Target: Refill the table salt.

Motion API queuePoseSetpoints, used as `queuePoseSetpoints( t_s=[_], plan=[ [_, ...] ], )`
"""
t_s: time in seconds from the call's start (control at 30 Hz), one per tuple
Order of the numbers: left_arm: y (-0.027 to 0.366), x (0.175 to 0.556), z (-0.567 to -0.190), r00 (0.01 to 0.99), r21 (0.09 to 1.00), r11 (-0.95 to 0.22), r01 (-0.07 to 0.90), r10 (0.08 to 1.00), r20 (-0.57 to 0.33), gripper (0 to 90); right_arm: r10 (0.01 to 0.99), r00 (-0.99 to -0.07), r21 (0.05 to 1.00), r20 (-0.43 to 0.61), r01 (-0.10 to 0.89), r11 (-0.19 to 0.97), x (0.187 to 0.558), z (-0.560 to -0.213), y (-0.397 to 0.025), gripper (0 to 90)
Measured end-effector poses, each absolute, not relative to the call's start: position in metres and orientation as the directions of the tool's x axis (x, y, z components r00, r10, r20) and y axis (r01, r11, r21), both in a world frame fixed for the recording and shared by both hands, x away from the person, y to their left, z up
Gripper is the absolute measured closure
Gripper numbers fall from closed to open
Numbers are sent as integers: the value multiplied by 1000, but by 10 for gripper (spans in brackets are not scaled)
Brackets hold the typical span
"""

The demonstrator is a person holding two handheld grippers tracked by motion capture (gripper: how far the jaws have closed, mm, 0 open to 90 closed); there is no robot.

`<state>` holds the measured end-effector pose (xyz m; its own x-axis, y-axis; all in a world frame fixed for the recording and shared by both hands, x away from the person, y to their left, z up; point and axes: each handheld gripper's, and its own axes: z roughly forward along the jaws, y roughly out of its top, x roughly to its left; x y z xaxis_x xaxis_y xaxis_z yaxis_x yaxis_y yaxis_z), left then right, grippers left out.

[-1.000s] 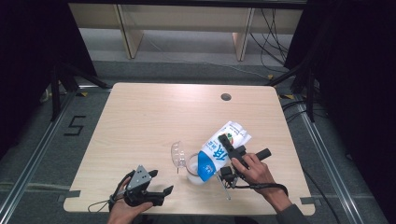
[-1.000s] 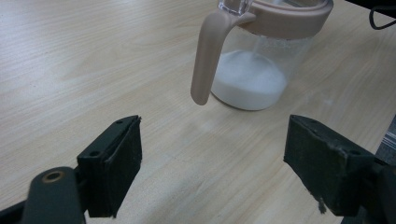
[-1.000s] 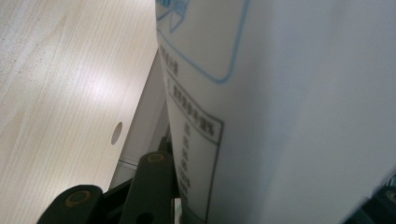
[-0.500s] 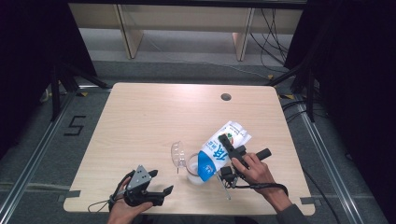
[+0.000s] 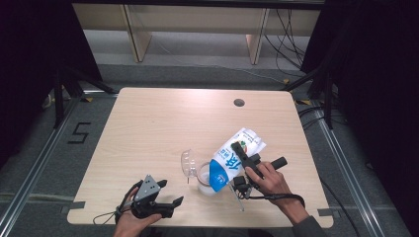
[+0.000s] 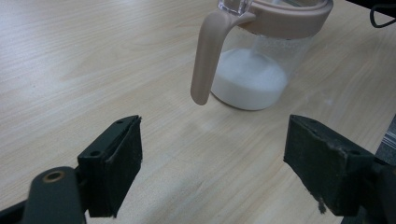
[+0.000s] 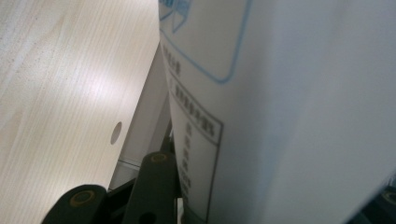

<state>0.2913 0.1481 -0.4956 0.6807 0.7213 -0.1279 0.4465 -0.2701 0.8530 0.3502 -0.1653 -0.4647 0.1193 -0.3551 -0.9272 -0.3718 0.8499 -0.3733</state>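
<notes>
A white and blue carton (image 5: 225, 165) is tipped with its low end over a clear jug (image 5: 203, 181), and my right gripper (image 5: 242, 153) is shut on its middle. In the right gripper view the carton (image 7: 289, 112) stands close up beside one black finger (image 7: 154, 186). The jug (image 6: 257, 65) has a beige rim and handle (image 6: 205, 56) and holds a white layer (image 6: 245, 79) at its bottom. Its clear lid flap (image 5: 188, 163) stands open to the left. My left gripper (image 5: 168, 205) rests near the table's front edge, left of the jug, open (image 6: 210, 172) and holding nothing.
The light wooden table (image 5: 163, 123) has a round cable hole (image 5: 239, 102) at the back right. Cables trail from both grippers over the front edge. Dark floor and metal frame rails surround the table.
</notes>
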Motion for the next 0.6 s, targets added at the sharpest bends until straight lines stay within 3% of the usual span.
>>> queuePoseSetpoints(
  t_s=[0.23, 0.47, 0.6],
  plan=[
    [148, 292, -496, 686, 855, -273, 441, 717, -124, 189, -361, 116, -378, -925, -365, 851, 349, -464, -165, 693],
    [148, 291, -495, 683, 853, -273, 444, 720, -125, 189, -300, 98, -315, -949, -355, 880, 349, -468, -166, 697],
    [148, 292, -496, 687, 856, -271, 440, 716, -126, 189, -329, 104, -344, -939, -361, 867, 349, -467, -166, 698]
  ],
)
